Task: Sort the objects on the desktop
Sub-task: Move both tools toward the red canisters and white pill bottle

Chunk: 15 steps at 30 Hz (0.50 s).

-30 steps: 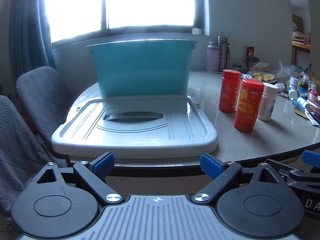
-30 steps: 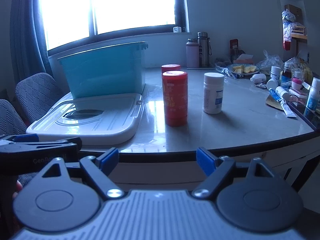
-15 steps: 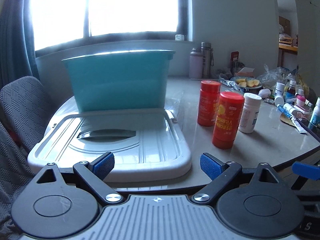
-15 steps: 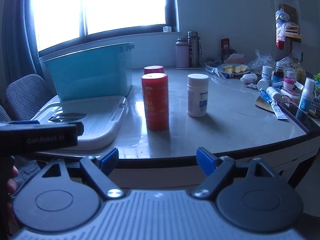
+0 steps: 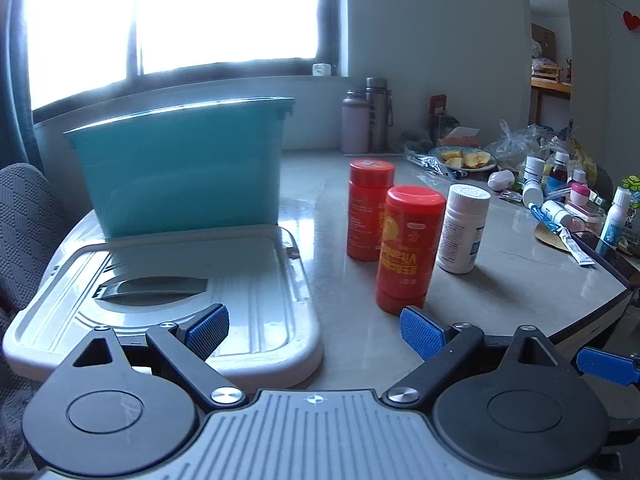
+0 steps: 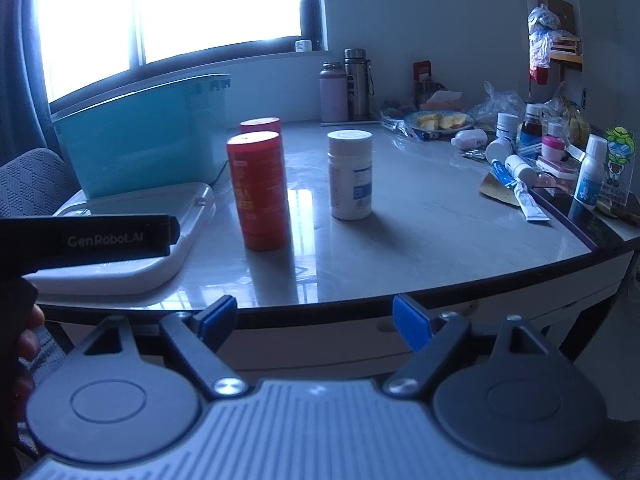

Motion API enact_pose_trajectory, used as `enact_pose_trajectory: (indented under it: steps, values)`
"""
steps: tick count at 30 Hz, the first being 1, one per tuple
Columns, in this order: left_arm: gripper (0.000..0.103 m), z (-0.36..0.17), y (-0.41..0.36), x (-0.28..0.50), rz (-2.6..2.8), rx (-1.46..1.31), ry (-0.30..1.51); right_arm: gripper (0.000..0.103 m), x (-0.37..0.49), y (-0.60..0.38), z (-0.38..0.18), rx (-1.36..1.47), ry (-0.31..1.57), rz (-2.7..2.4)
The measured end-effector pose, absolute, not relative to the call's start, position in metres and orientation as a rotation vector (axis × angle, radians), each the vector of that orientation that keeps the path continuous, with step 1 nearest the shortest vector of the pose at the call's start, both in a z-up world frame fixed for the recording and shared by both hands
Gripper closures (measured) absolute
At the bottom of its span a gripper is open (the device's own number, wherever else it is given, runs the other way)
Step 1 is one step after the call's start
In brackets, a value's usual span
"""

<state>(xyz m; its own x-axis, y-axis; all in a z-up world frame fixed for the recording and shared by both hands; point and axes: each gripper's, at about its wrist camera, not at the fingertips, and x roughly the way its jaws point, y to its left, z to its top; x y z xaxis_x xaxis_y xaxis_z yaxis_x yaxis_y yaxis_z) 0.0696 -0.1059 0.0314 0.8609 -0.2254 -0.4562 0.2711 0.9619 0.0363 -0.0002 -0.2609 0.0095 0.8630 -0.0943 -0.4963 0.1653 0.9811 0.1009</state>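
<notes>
— While I hover at the table's point(image 5: 520, 280) near edge, where are your tools?
— My left gripper point(image 5: 314, 330) is spread wide, empty, over the white lid point(image 5: 240, 280). My right gripper point(image 6: 314, 320) gapes too.
— The bottles?
— The near red bottle point(image 5: 408, 248) stands right of the lid, the white bottle point(image 5: 462, 228) just beside it, the teal bin point(image 5: 180, 168) far left.

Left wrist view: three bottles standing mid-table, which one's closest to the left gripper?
The front red bottle with the yellow label, just beyond the left gripper. The second red bottle stands behind it, and the white bottle is set back to its right.
</notes>
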Motion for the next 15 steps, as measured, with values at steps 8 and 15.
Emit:
enact_pose_trajectory:
  steps: [8,15]
  values:
    - [0.009,0.027,-0.13,0.093,-0.308,0.089,0.471,0.018,0.005,-0.273,0.003,0.148,0.526,-0.164]
    - [0.009,0.019,-0.151,0.111,-0.346,0.088,0.482,0.018,0.01,-0.281,-0.003,0.144,0.544,-0.187]
